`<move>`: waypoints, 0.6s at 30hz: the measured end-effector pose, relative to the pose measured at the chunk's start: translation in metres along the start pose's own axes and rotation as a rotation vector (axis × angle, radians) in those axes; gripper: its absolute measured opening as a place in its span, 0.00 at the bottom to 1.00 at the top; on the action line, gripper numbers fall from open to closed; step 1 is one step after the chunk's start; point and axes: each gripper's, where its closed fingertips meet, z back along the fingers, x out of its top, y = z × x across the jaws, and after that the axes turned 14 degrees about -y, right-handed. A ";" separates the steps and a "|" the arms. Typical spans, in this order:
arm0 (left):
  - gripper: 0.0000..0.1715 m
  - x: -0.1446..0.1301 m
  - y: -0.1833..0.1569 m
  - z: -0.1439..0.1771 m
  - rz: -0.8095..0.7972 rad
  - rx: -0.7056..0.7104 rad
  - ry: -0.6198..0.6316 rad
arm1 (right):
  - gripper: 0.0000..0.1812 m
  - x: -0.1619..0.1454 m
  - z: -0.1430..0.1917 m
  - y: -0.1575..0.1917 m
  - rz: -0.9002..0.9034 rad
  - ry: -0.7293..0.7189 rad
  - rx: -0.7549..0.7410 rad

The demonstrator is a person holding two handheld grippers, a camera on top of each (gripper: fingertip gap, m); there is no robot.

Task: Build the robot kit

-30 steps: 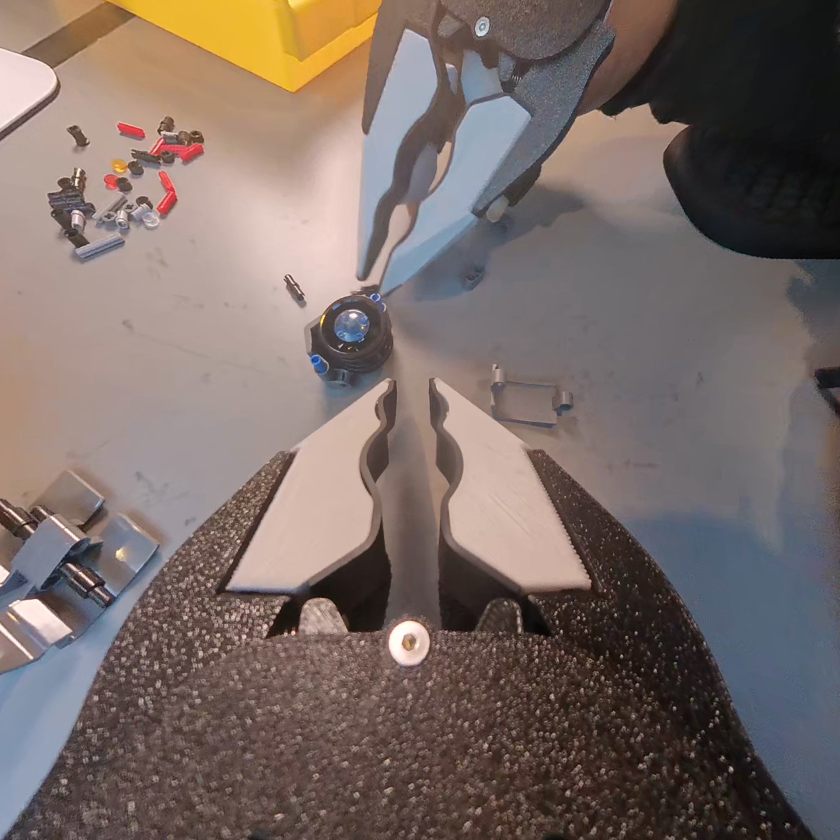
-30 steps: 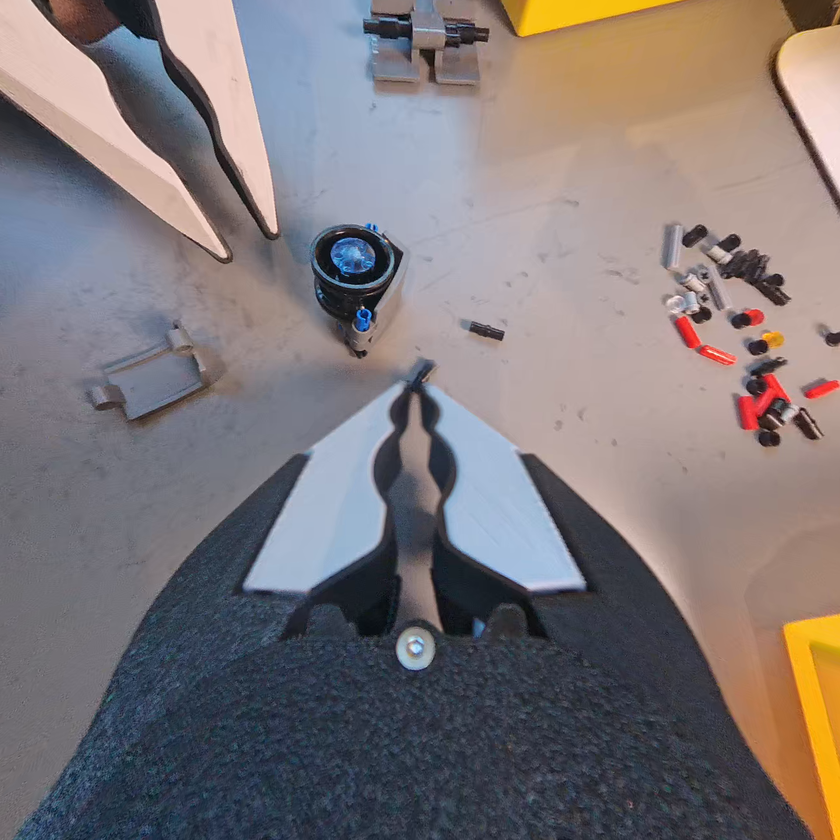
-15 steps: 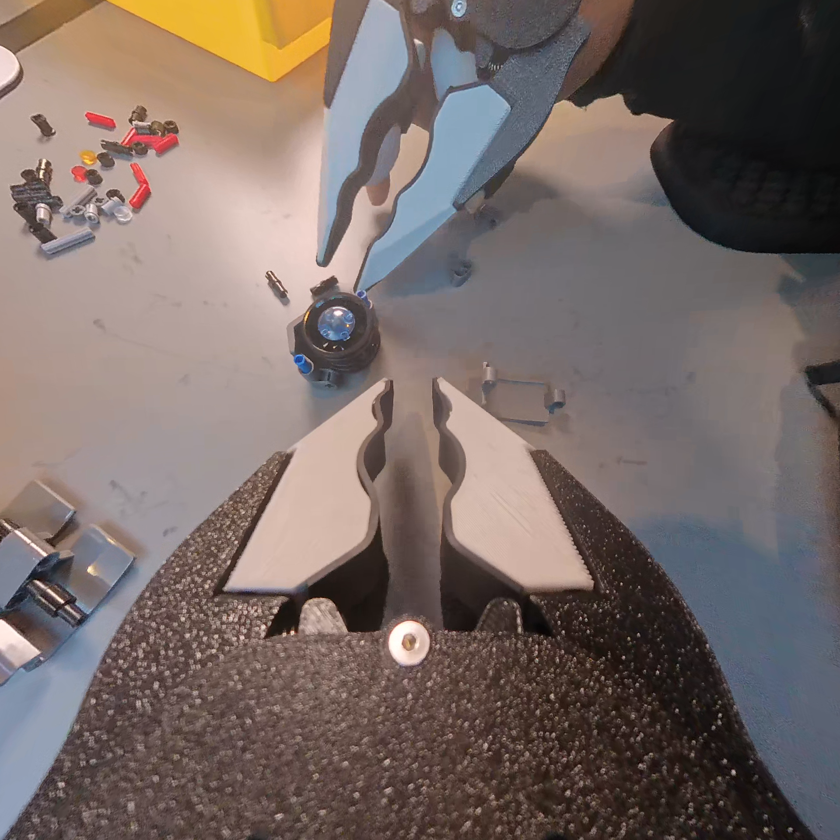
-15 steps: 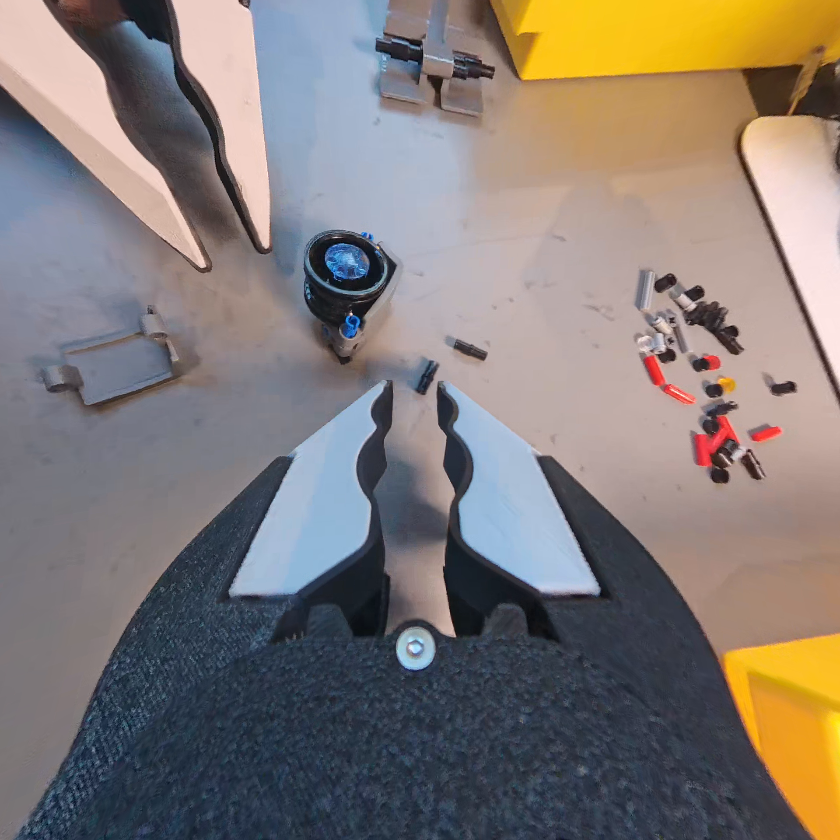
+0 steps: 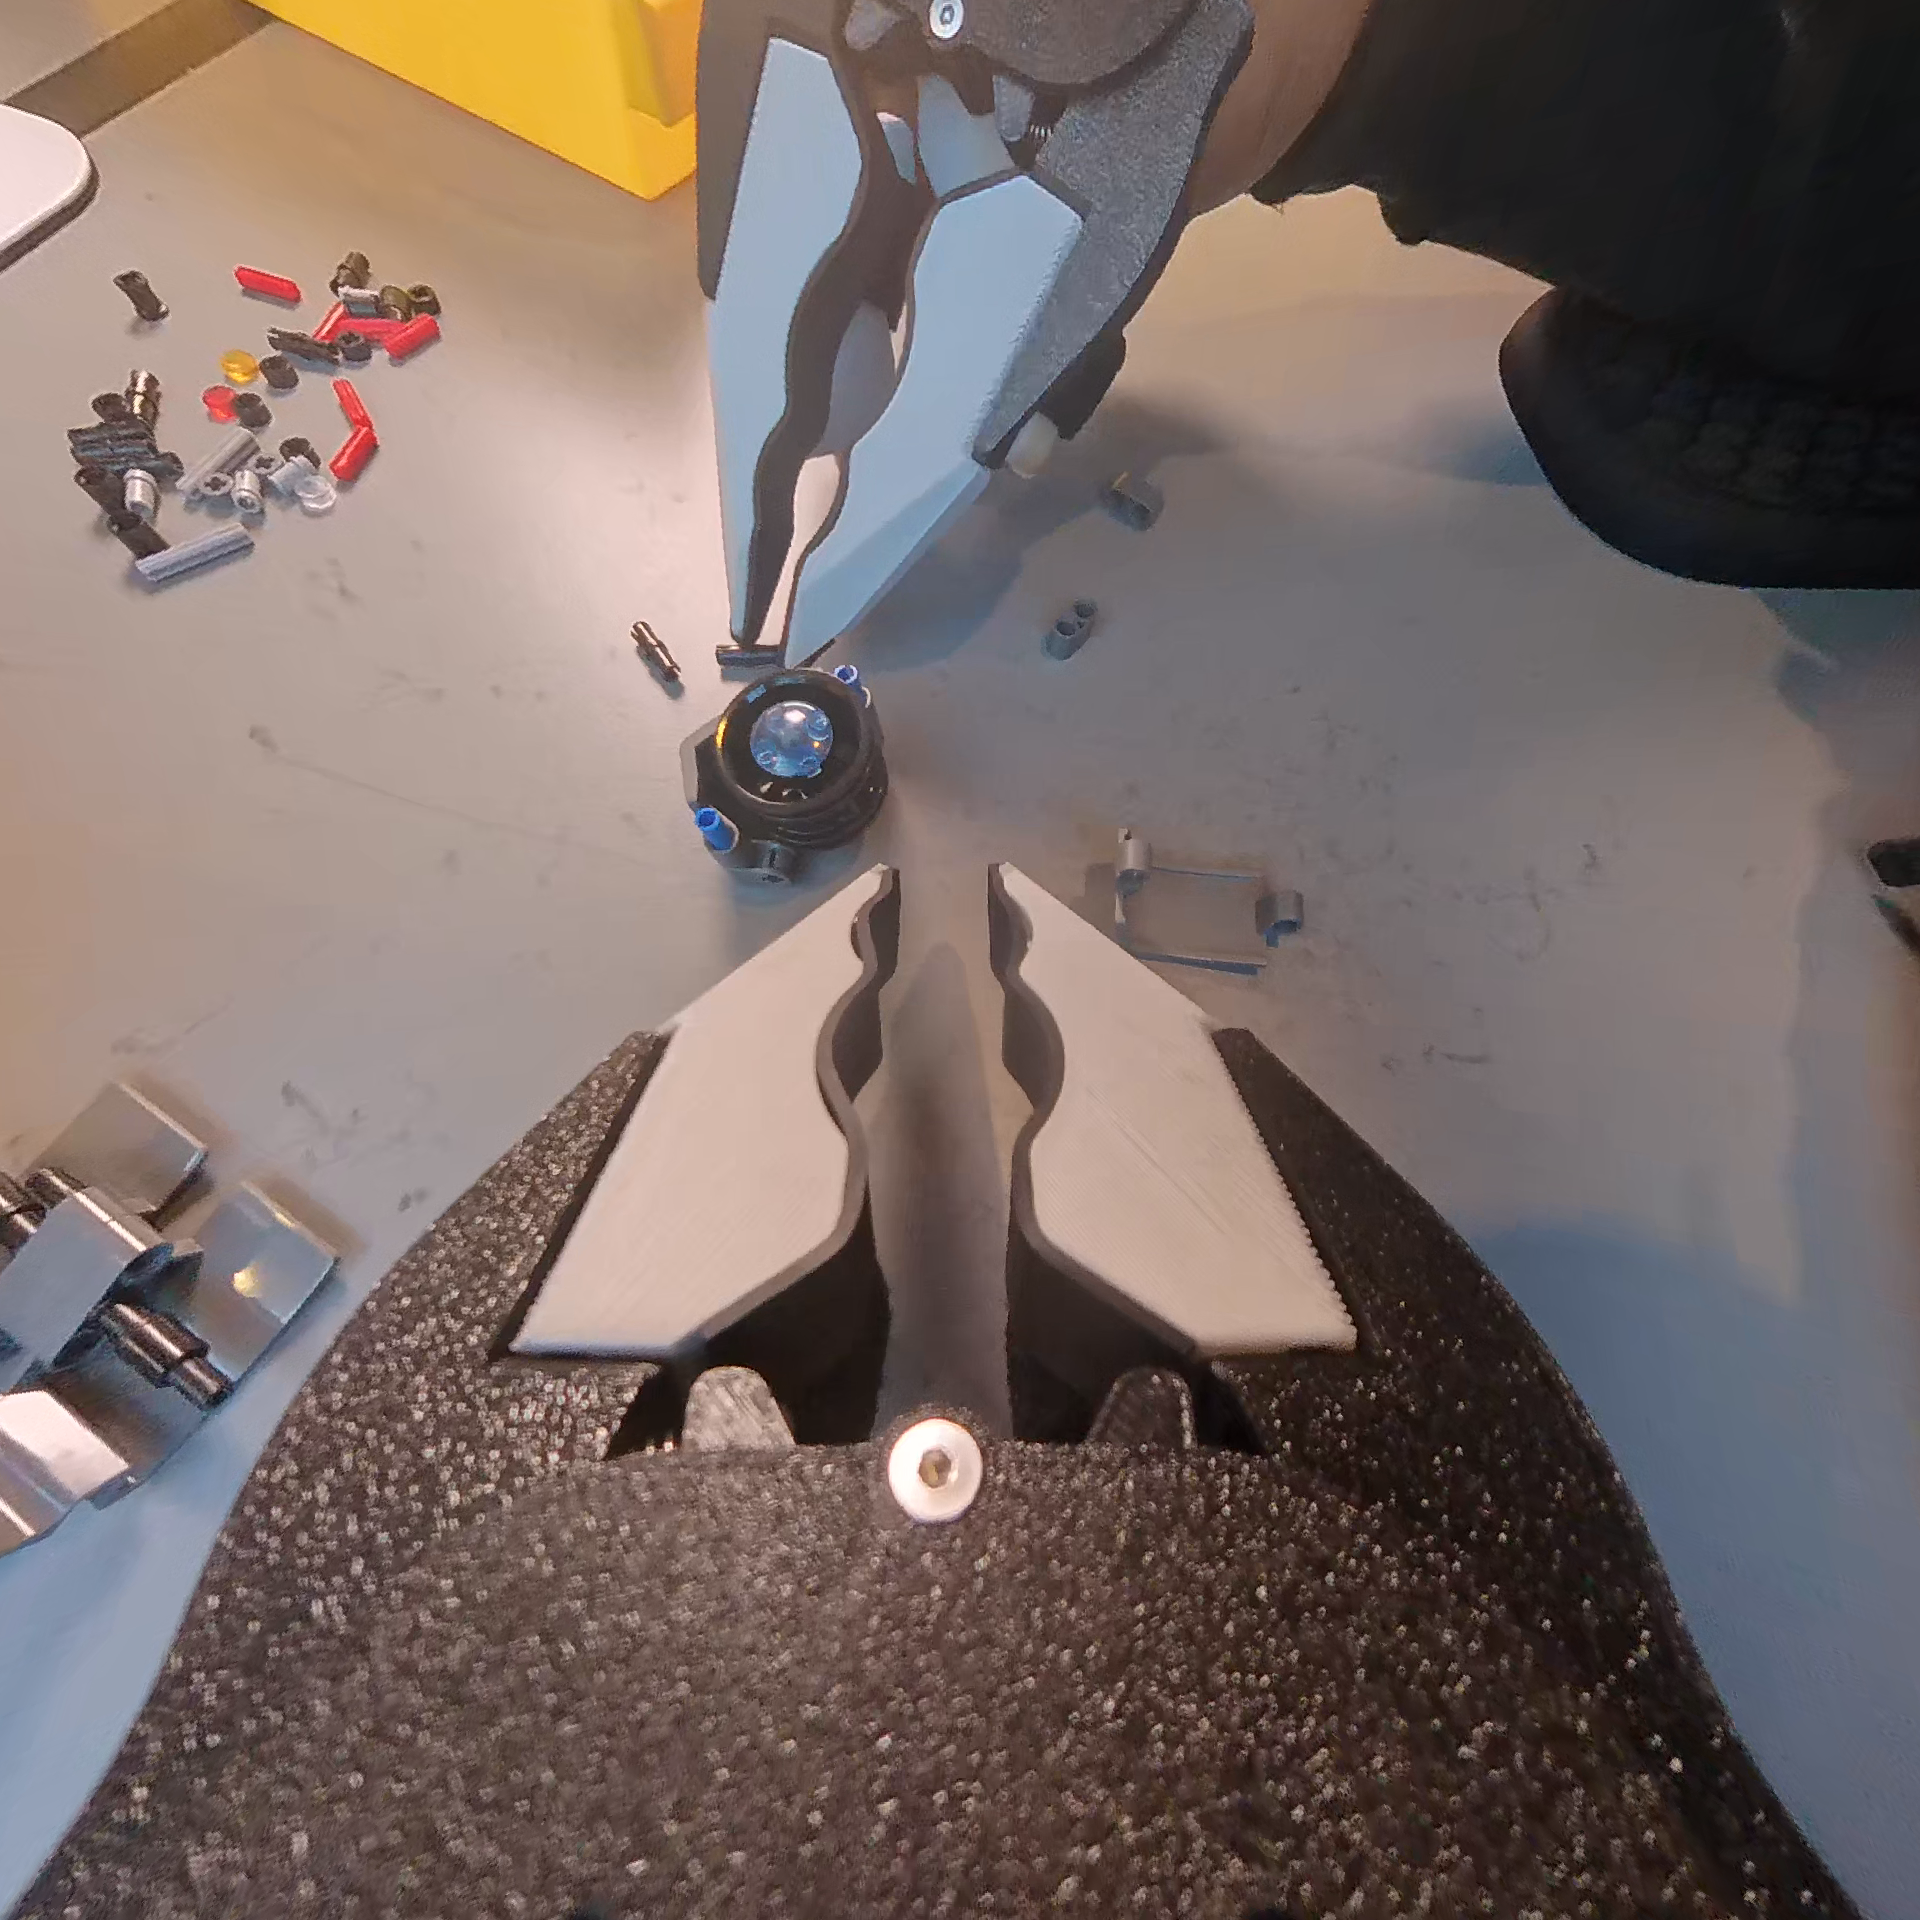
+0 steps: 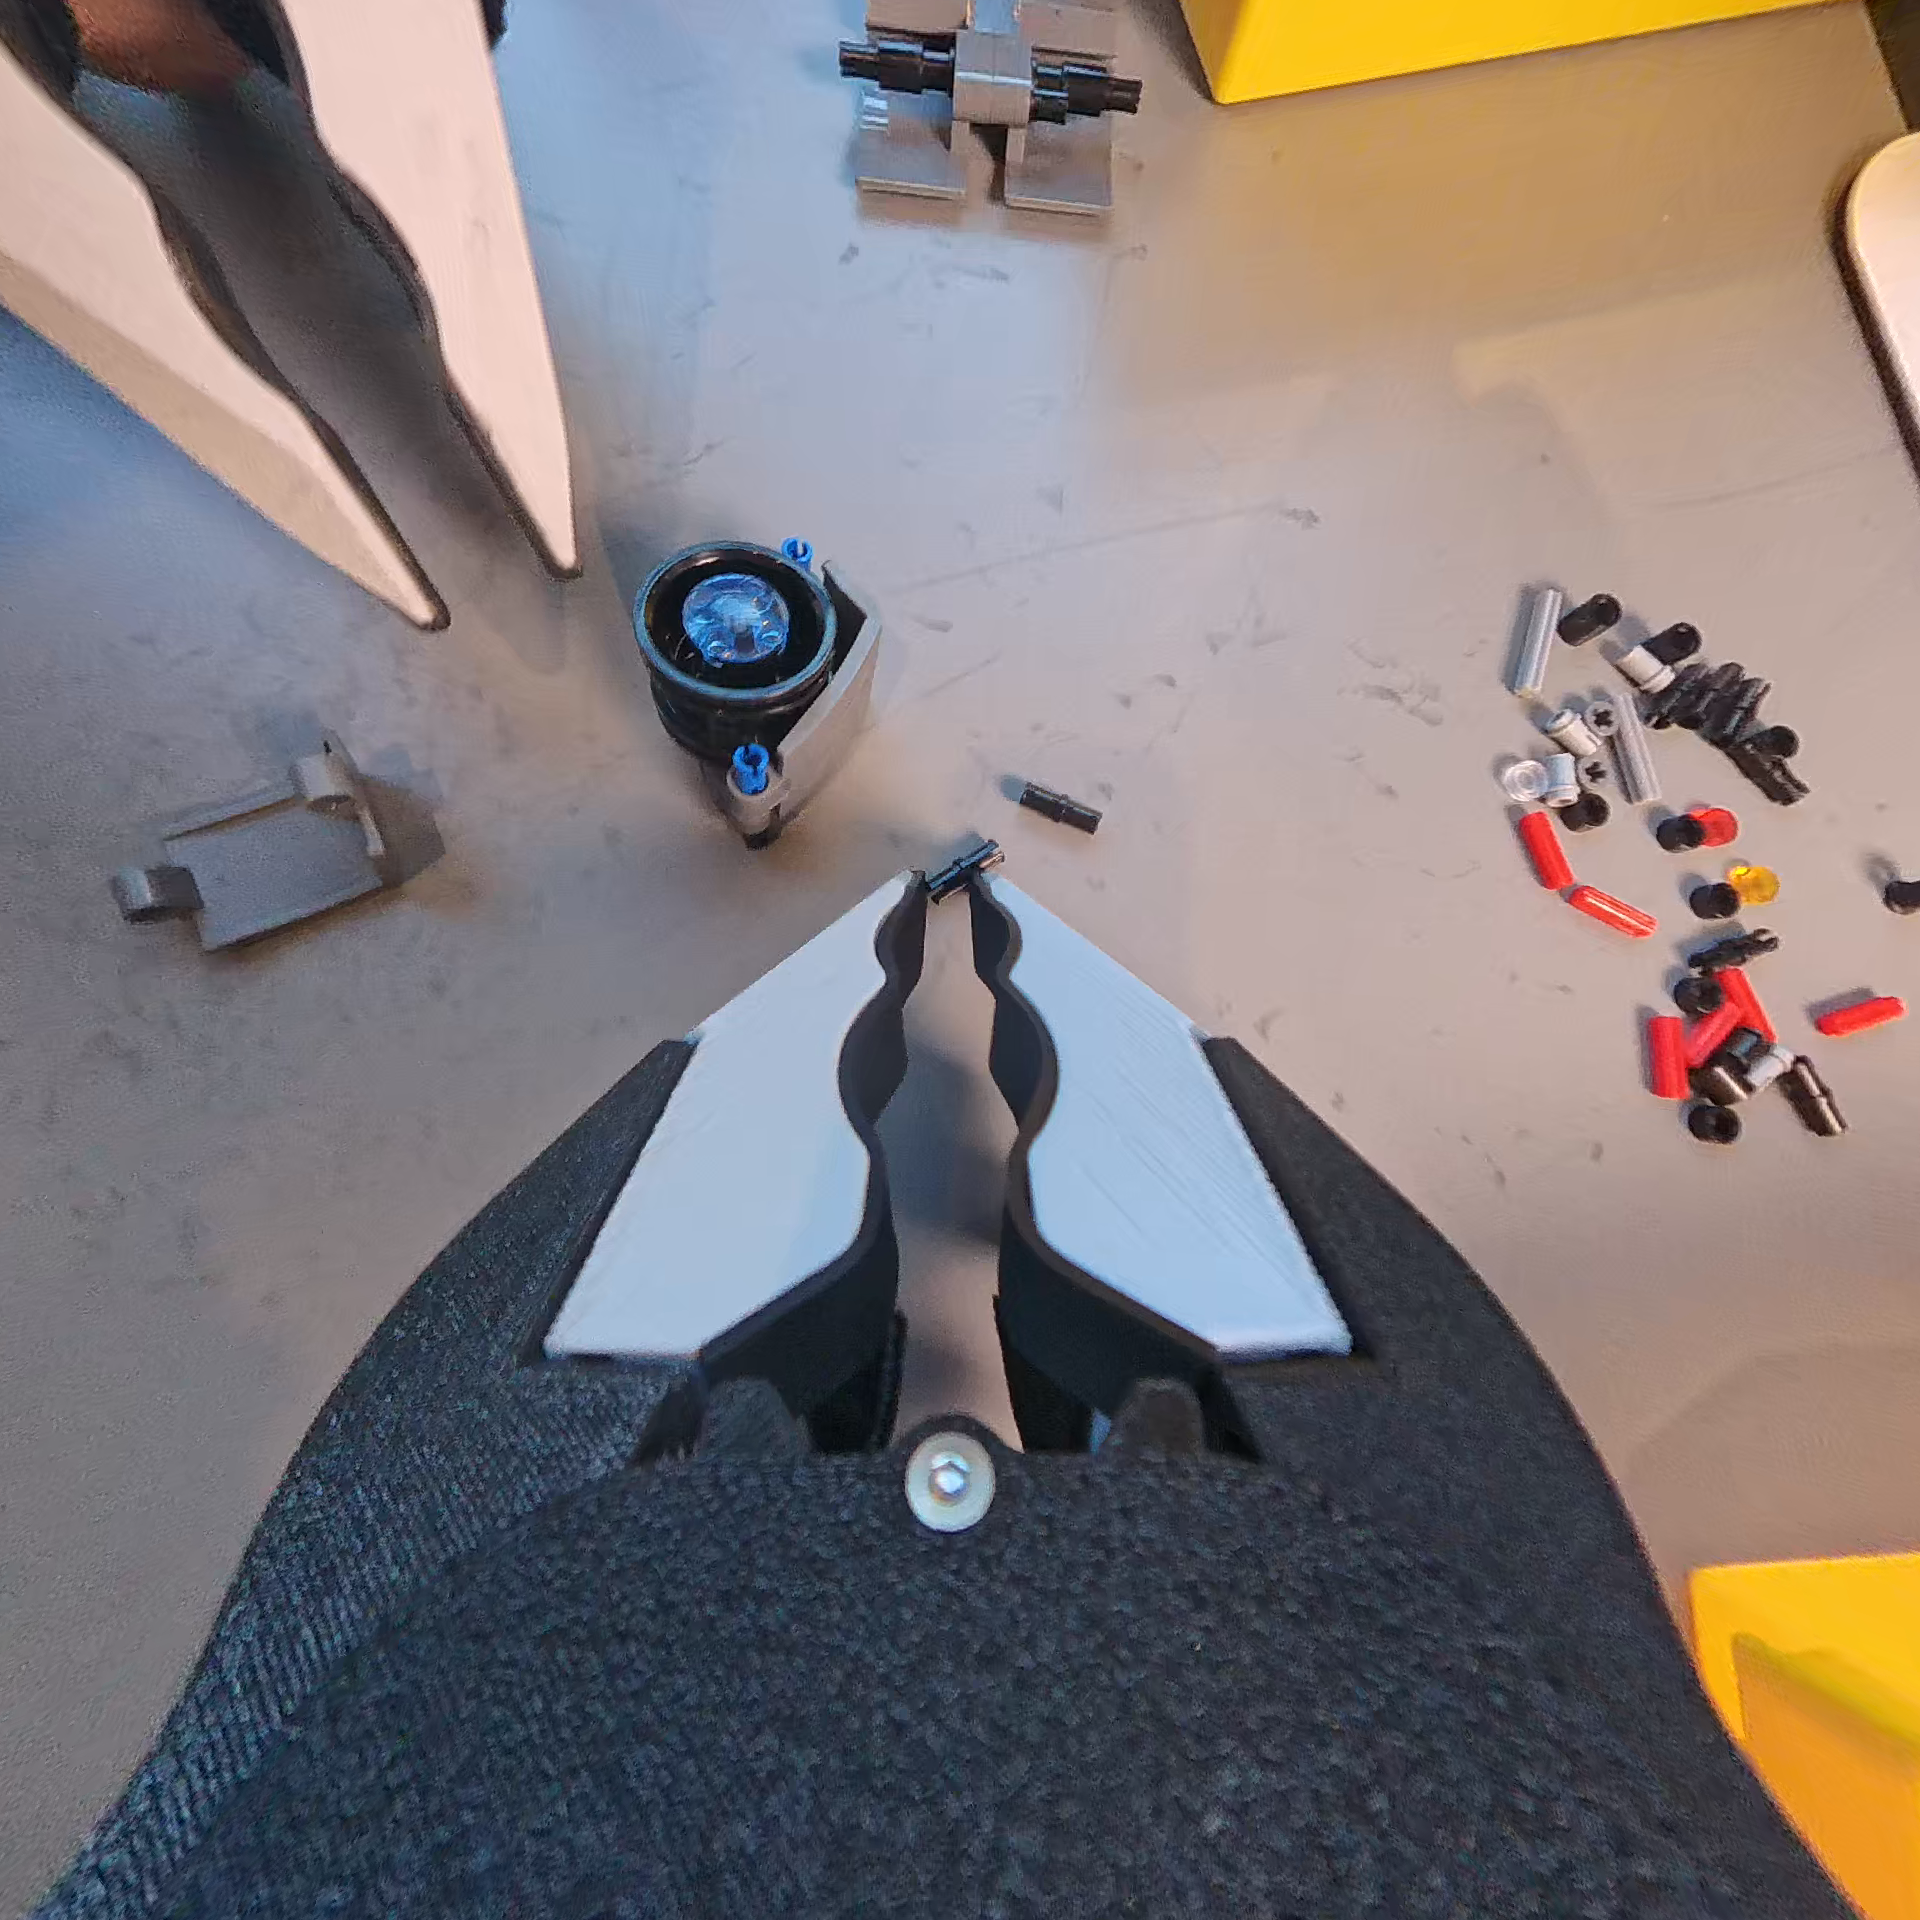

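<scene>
A small black round assembly with a blue lens point(image 5: 790, 769) stands on the grey table, also in the right wrist view point(image 6: 738, 644). My left gripper point(image 5: 943, 883) is open and empty, its tips just short of the assembly; it shows in the right wrist view point(image 6: 501, 592). My right gripper point(image 6: 948, 881) is shut on a short black pin point(image 6: 961, 871) at its tips, low on the table beside the assembly. In the left wrist view the right gripper point(image 5: 767, 652) points down with the pin point(image 5: 748, 656) at its tips.
A second black pin point(image 6: 1058, 808) lies close by. A grey hinged plate point(image 5: 1195, 920) lies right of my left gripper. A pile of small red, black and grey parts point(image 6: 1683, 831), a grey axle assembly point(image 6: 987, 104), yellow bins point(image 6: 1507, 42) and two grey connectors point(image 5: 1075, 629) lie around. The tips of one gripper are about 9 centimeters away from the tips of the other.
The right gripper held the pin a second ago, opened and left it on the table, and has now shut on it again. The left gripper stays open.
</scene>
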 end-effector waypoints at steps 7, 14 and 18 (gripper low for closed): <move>0.15 0.019 -0.015 0.001 -0.004 -0.078 -0.108 | 0.05 0.027 0.034 0.054 0.159 -0.201 0.159; 0.13 0.045 -0.069 0.010 -0.005 -0.369 -0.262 | 0.05 0.068 0.047 0.120 0.298 -0.359 0.326; 0.09 0.047 -0.074 0.013 -0.002 -0.398 -0.272 | 0.05 0.073 0.050 0.125 0.337 -0.376 0.326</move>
